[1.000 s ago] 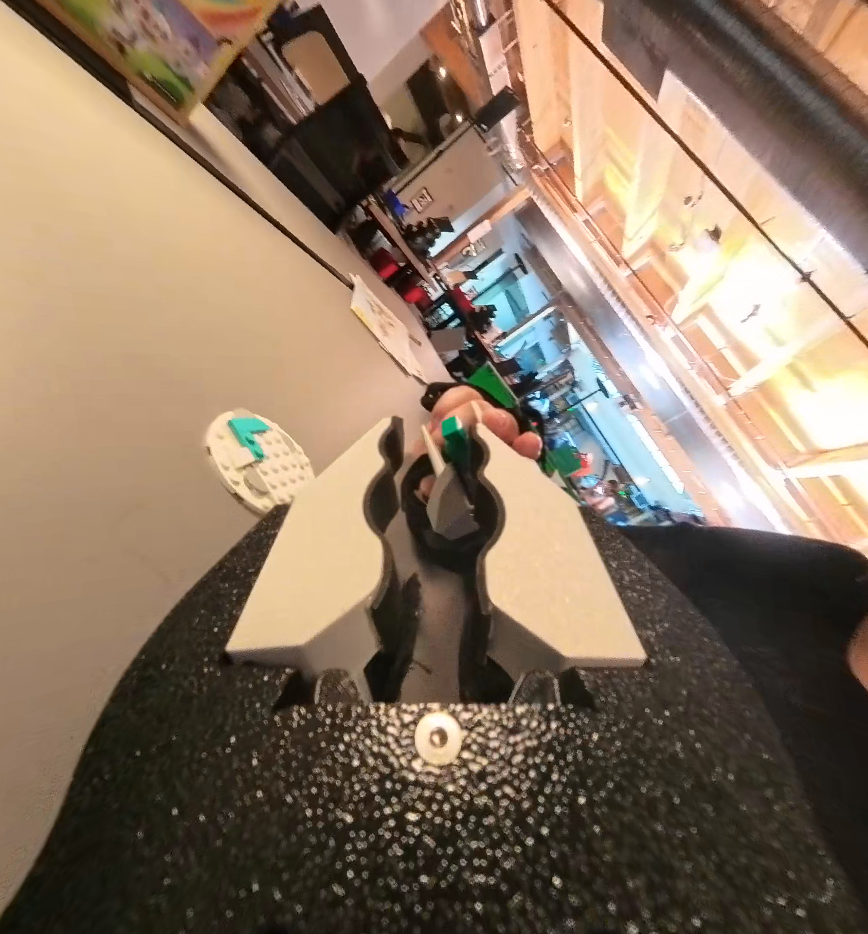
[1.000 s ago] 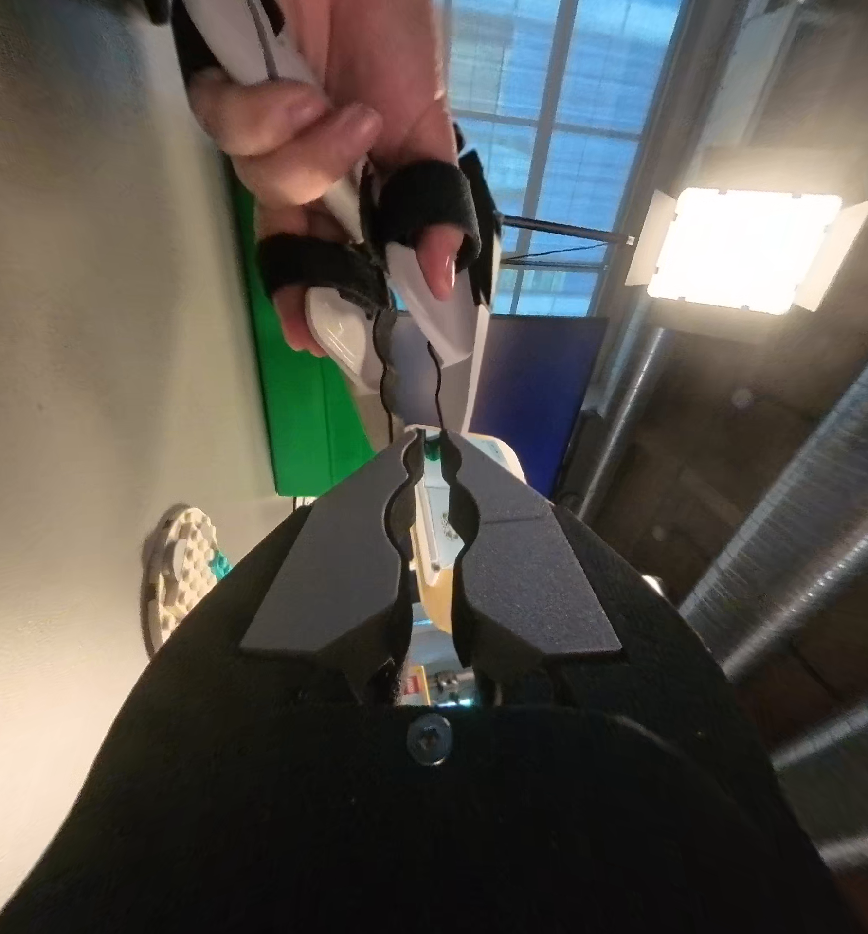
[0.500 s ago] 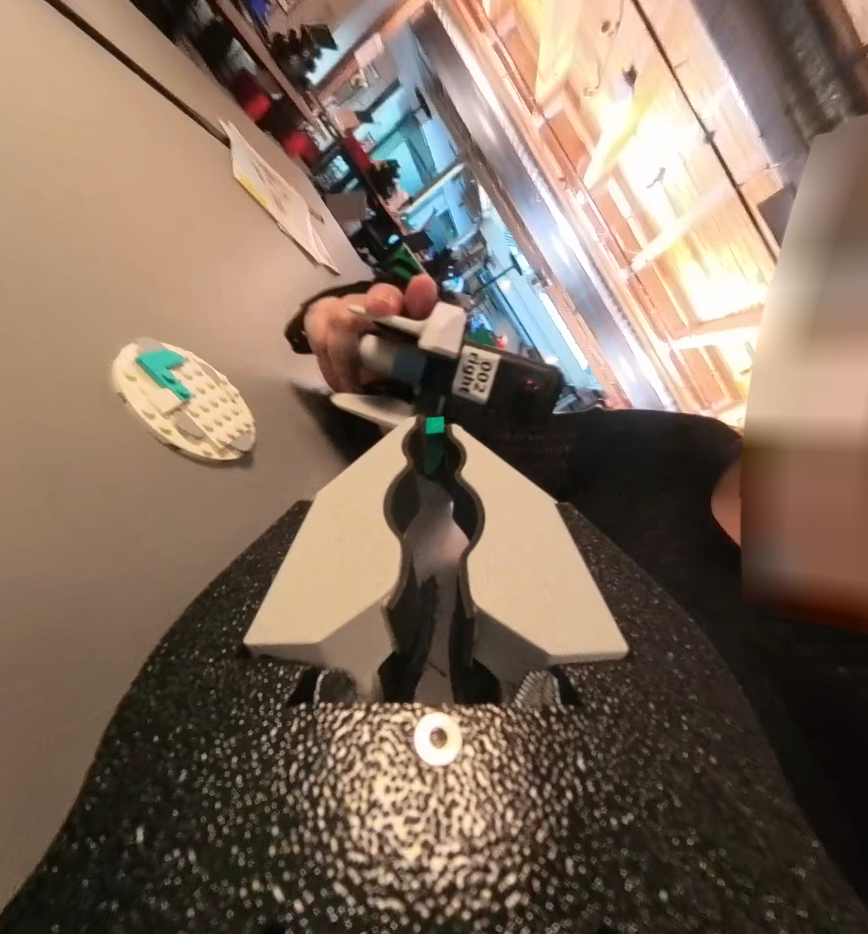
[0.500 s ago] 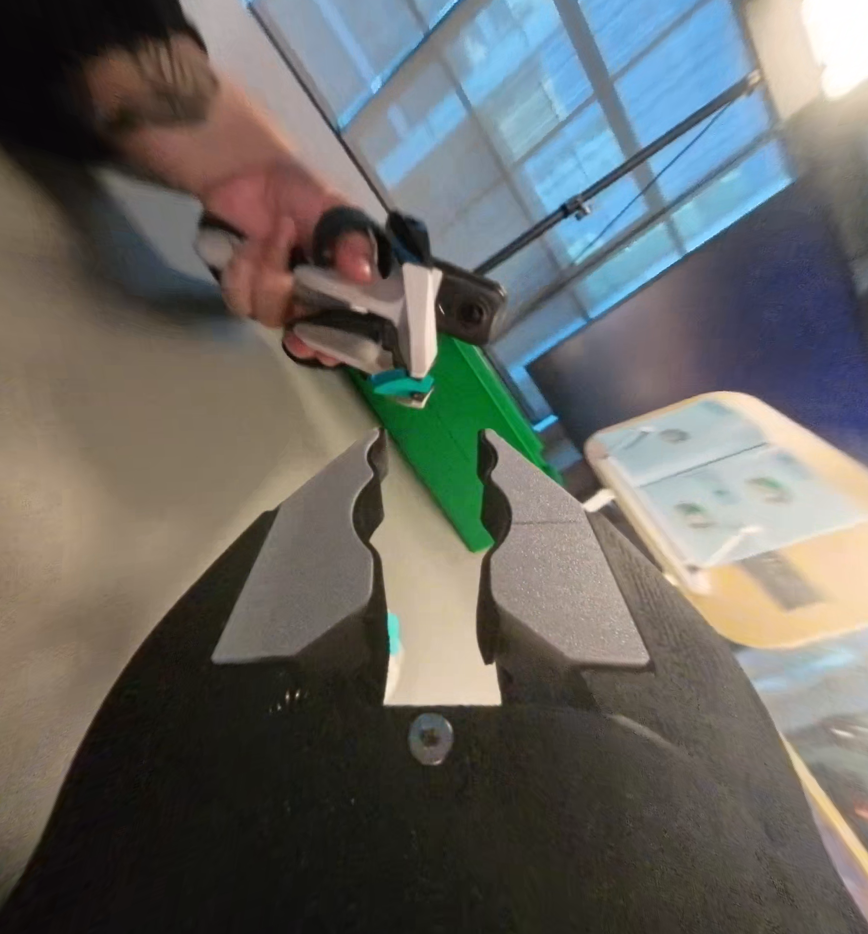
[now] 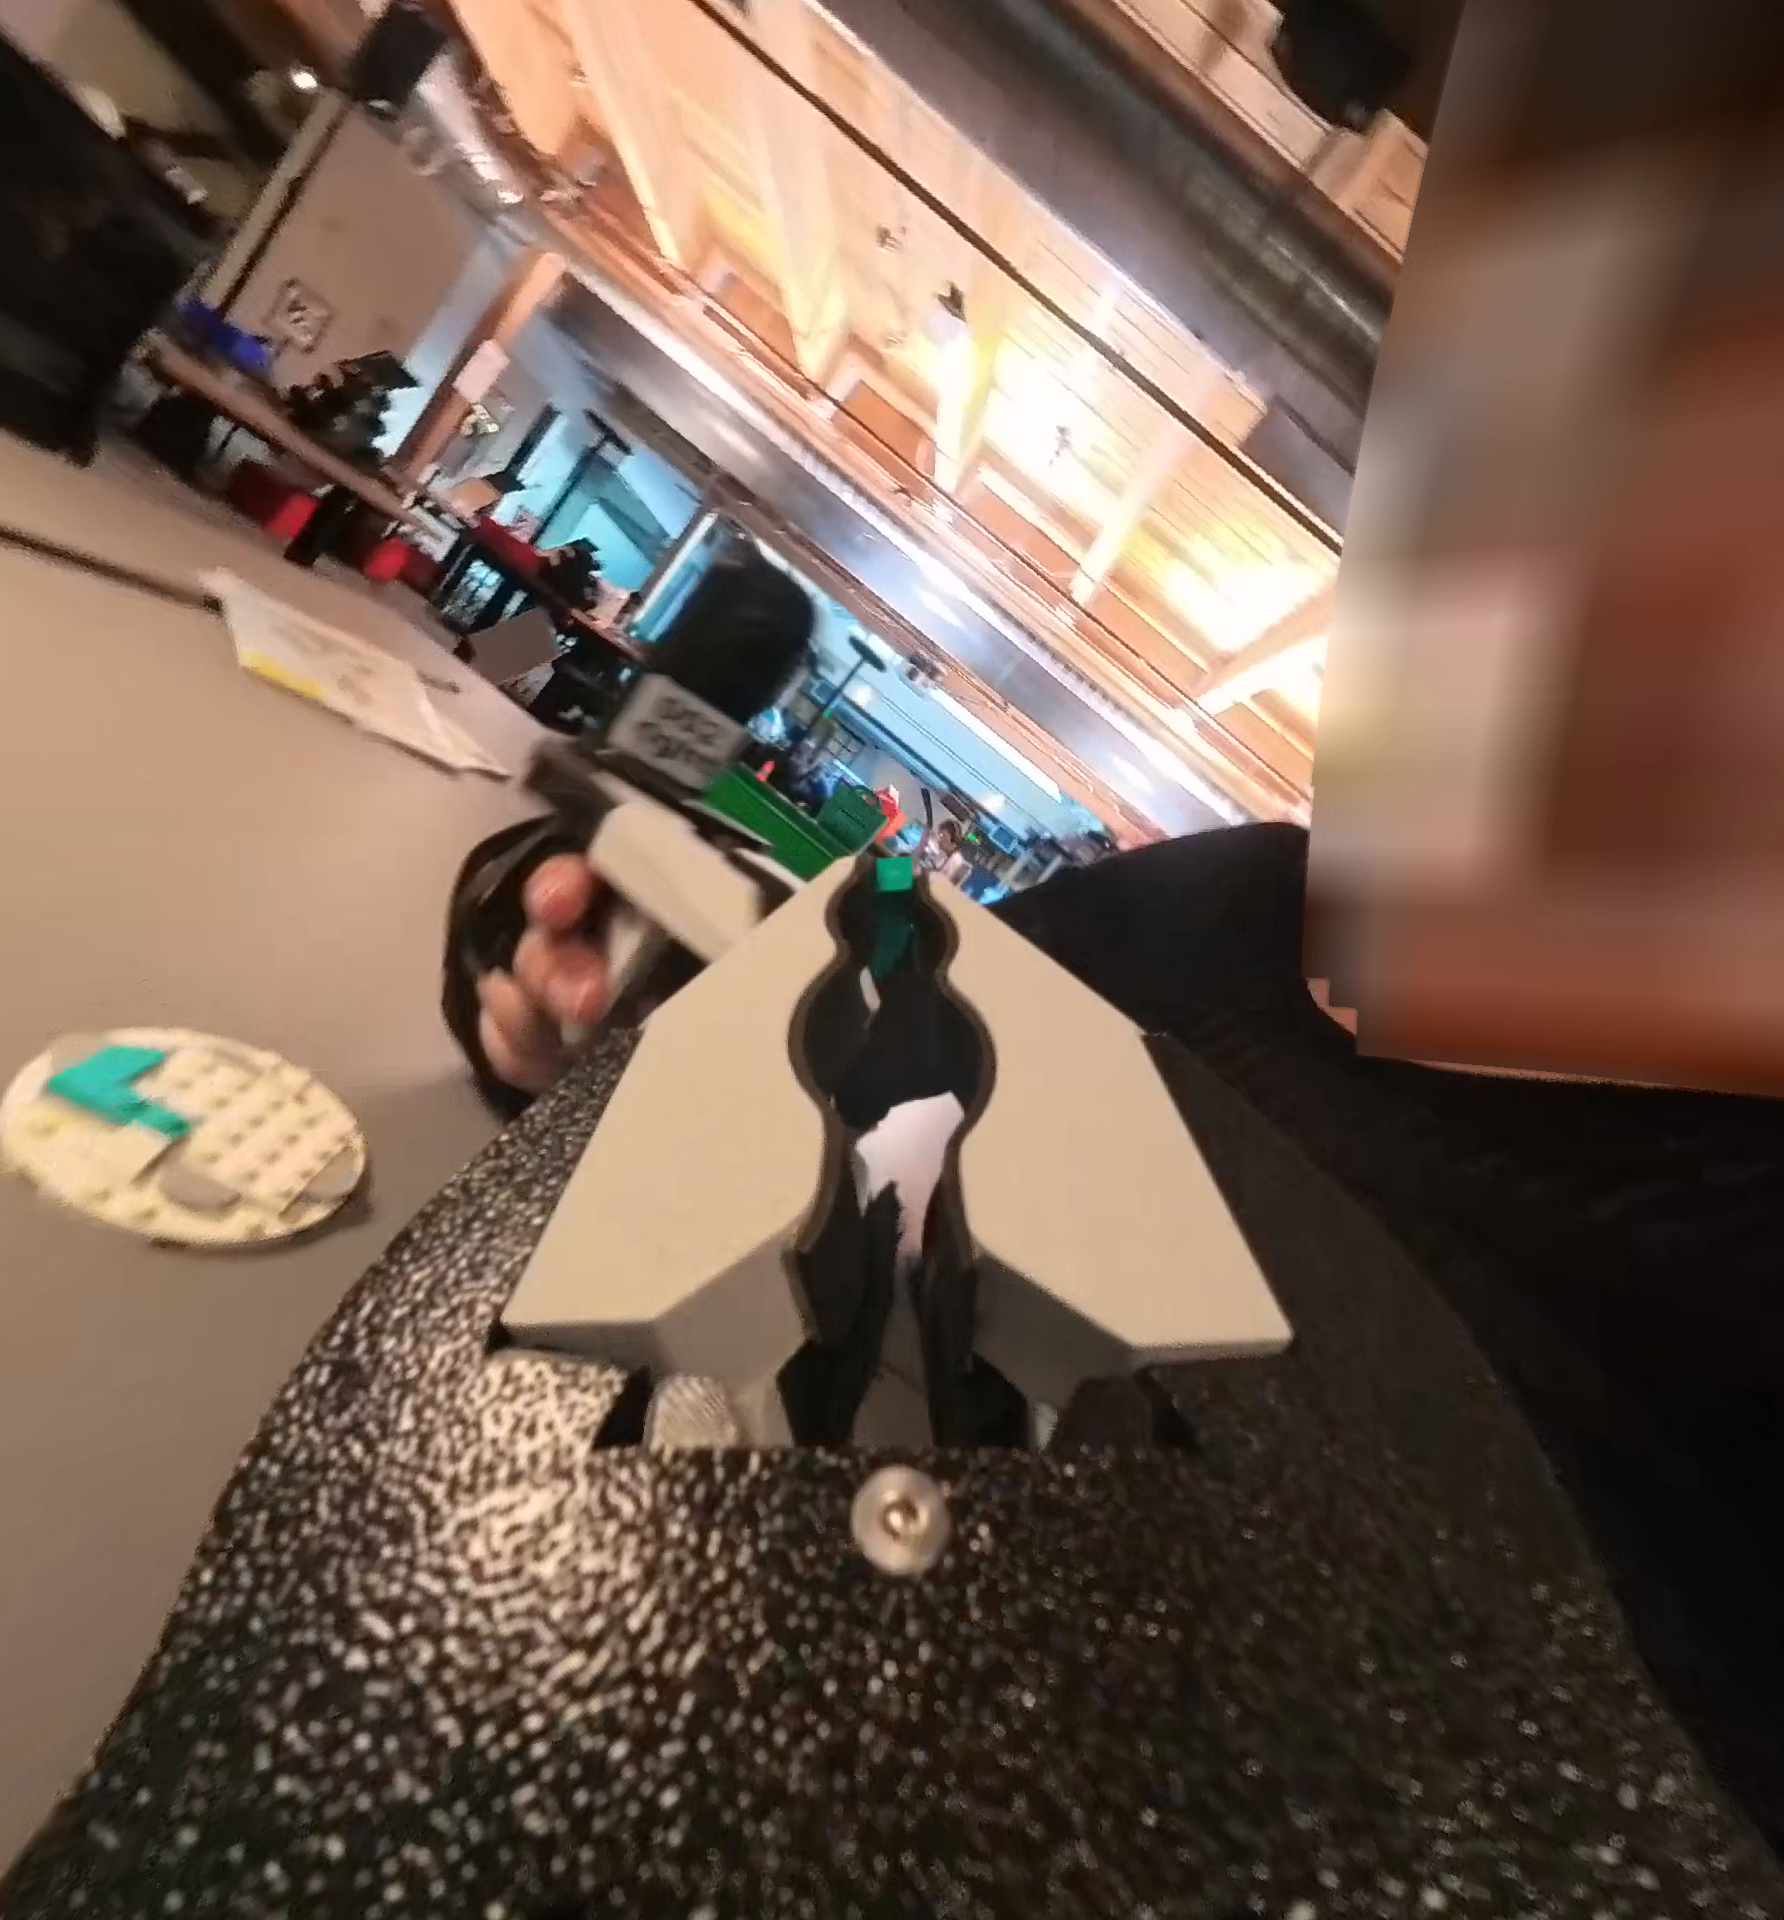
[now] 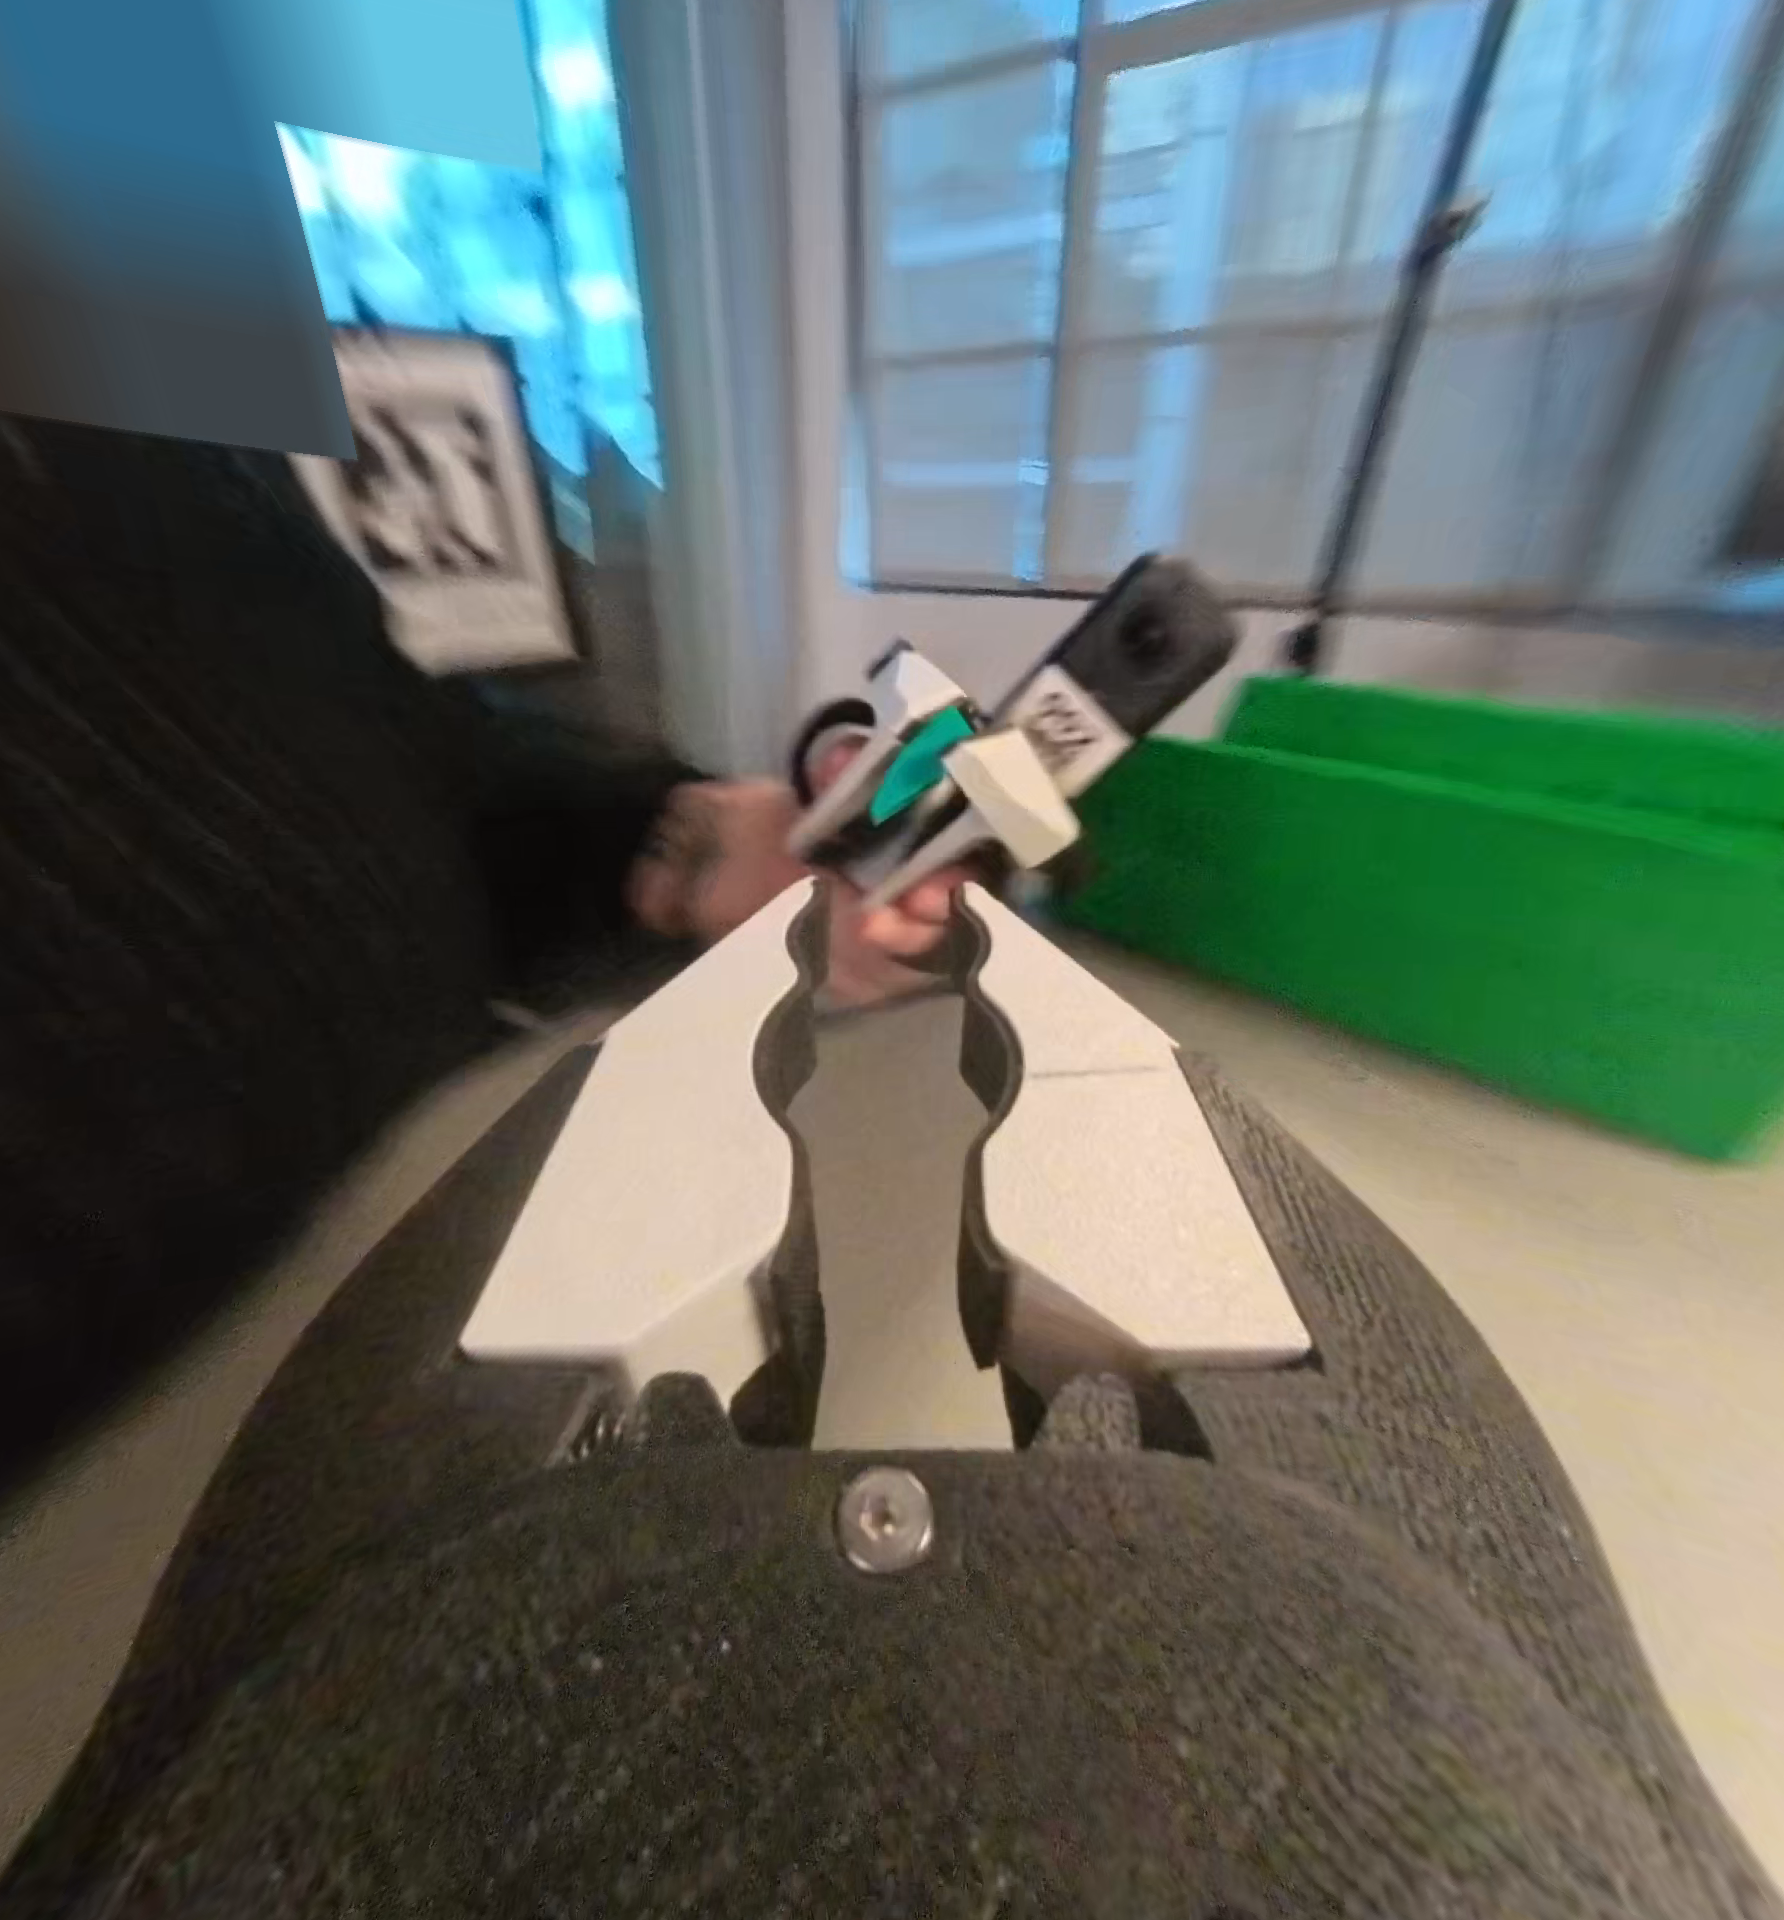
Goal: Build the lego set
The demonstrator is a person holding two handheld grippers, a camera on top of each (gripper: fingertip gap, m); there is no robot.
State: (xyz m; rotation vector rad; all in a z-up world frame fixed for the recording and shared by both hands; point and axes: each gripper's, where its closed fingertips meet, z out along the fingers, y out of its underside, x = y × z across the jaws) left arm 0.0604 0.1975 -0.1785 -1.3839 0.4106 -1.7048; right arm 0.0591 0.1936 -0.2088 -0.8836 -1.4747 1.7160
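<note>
One teal lego piece, small and angular, sits pinched at the fingertips of the left gripper, raised well above the round white studded plate on the grey table. Right gripper stands parted, empty.

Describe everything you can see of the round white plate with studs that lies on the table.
The round white plate lies flat on the grey table, left of the left gripper, apart from both grippers. It looks like plastic and its top is covered with rows of studs. An angled teal piece sits on its far-left part, and a small grey piece sits near its front edge. The picture is a little blurred, so finer details are unclear. Nothing else touches it.
</note>
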